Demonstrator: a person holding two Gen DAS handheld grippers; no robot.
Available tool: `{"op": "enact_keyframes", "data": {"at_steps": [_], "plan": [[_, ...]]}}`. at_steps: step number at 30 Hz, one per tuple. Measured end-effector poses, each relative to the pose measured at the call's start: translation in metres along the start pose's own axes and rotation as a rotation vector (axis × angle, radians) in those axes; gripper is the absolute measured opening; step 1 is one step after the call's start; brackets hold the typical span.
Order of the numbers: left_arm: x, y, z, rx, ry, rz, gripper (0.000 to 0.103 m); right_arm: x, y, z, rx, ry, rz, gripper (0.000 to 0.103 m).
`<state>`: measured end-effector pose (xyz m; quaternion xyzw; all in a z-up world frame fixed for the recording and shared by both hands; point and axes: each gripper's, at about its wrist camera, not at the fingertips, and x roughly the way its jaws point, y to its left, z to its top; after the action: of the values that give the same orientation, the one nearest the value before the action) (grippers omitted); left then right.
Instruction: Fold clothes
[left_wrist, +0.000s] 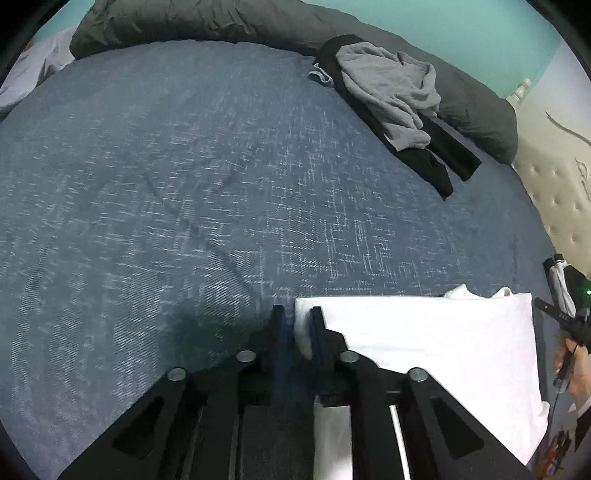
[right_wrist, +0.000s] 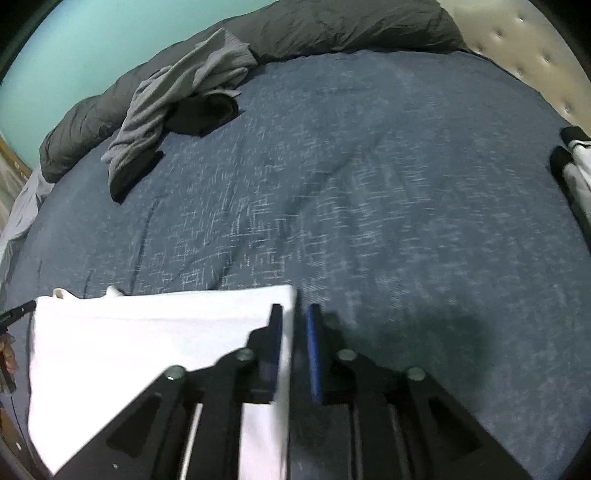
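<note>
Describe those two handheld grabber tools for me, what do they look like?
Both the left gripper and the right gripper are matte black plastic, with two flat fingers faced in blue pads. Round silver bolts sit along angled black linkage arms. Seen side-on, the right one shows a green light.

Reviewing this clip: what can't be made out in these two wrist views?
- Left wrist view: the folded white cloth's near edge, hidden behind the left claw.
- Right wrist view: whether the right claw presses that cloth's corner; motion blur smears it.
- Both views: the black garment is mostly covered by the crumpled grey garment.
</note>
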<state>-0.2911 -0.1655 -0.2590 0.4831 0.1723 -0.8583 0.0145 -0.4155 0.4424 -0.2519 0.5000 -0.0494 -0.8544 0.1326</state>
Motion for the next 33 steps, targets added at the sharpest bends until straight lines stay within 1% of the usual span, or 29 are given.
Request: {"op": "enact_keyframes", "data": {"at_steps": [1, 4, 5, 8, 10, 12, 16, 20, 23, 25, 26, 27, 28, 29, 33], "plan": [[-0.006, 0.002, -0.003, -0.003, 0.002, 0.001, 0.016, -0.008, -0.003, -0.001, 0.009, 0.000, 0.008, 0.025], [-0.030, 0.009, -0.017, 0.002, 0.018, 0.007, 0.016, -0.039, -0.011, -0.016, 0.015, 0.011, 0.074, 0.030], [-0.038, 0.010, -0.022, 0.007, 0.024, 0.006, 0.016, -0.046, -0.012, -0.023, 0.010, 0.022, 0.080, 0.030], [-0.060, 0.010, -0.047, 0.037, 0.060, -0.001, 0.017, -0.070, -0.017, -0.056, -0.004, 0.085, 0.105, 0.030], [-0.074, 0.009, -0.067, 0.057, 0.091, -0.004, 0.018, -0.081, -0.025, -0.084, 0.026, 0.134, 0.144, 0.030], [-0.083, 0.005, -0.088, 0.075, 0.117, -0.010, 0.019, -0.091, -0.029, -0.108, 0.045, 0.159, 0.167, 0.030], [-0.093, -0.007, -0.133, 0.125, 0.192, -0.010, 0.020, -0.112, -0.026, -0.154, 0.032, 0.198, 0.246, 0.030], [-0.099, -0.017, -0.166, 0.162, 0.252, -0.021, 0.020, -0.122, -0.017, -0.182, -0.018, 0.226, 0.257, 0.030], [-0.104, -0.018, -0.184, 0.170, 0.271, -0.014, 0.020, -0.120, -0.012, -0.194, -0.033, 0.237, 0.253, 0.030], [-0.107, -0.018, -0.193, 0.167, 0.280, -0.008, 0.020, -0.119, -0.009, -0.201, -0.041, 0.226, 0.254, 0.030], [-0.108, -0.018, -0.196, 0.167, 0.285, -0.004, 0.020, -0.118, -0.007, -0.202, -0.047, 0.222, 0.255, 0.028], [-0.108, -0.018, -0.198, 0.167, 0.287, -0.001, 0.020, -0.117, -0.005, -0.205, -0.058, 0.217, 0.255, 0.022], [-0.108, -0.018, -0.200, 0.166, 0.291, 0.003, 0.020, -0.115, -0.004, -0.207, -0.067, 0.218, 0.257, 0.009], [-0.109, -0.018, -0.202, 0.165, 0.293, 0.006, 0.020, -0.114, -0.002, -0.209, -0.075, 0.220, 0.260, 0.005], [-0.110, -0.022, -0.206, 0.170, 0.293, 0.011, 0.020, -0.122, -0.001, -0.211, -0.108, 0.204, 0.274, 0.002]]}}
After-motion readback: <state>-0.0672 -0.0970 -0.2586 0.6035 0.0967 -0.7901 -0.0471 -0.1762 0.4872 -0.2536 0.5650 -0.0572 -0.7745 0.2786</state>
